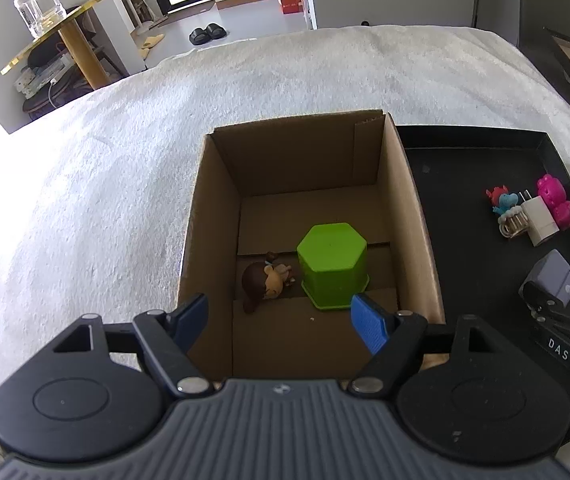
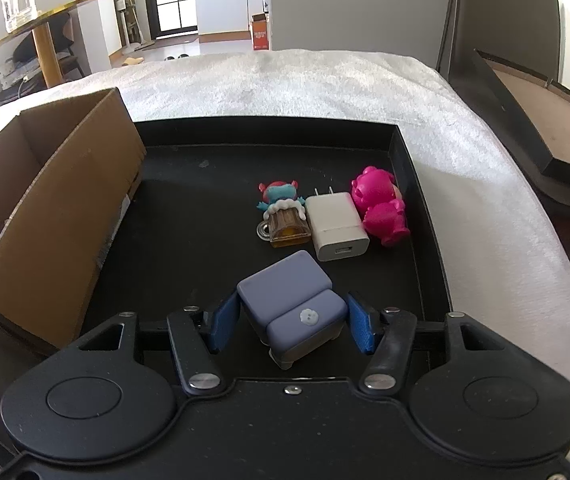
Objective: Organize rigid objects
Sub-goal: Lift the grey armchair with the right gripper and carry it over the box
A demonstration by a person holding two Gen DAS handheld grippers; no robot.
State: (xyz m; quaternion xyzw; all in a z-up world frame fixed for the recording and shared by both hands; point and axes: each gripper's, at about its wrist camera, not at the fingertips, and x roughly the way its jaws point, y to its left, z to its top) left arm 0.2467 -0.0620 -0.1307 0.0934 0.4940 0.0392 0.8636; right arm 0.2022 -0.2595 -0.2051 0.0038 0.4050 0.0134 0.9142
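In the black tray (image 2: 401,152) on the bed: lavender block (image 2: 291,312), two-stepped, white button on its lower step, between the right hand-held gripper (image 2: 293,322) pads, gap each side, not gripped | left hand-held gripper (image 1: 281,320) open, empty, tilted down over cardboard box (image 1: 201,216) holding green hexagonal pot (image 1: 333,264) and doll (image 1: 265,280)

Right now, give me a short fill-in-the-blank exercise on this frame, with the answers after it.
1. The green hexagonal pot stands upside down inside the ____.
2. Beside the pot lies a small ____-haired doll.
3. The white charger lies between the beer-mug figure and the ____ bear figure.
4. The right gripper straddles a ____ block on the black tray.

Answers: cardboard box; brown; pink; lavender
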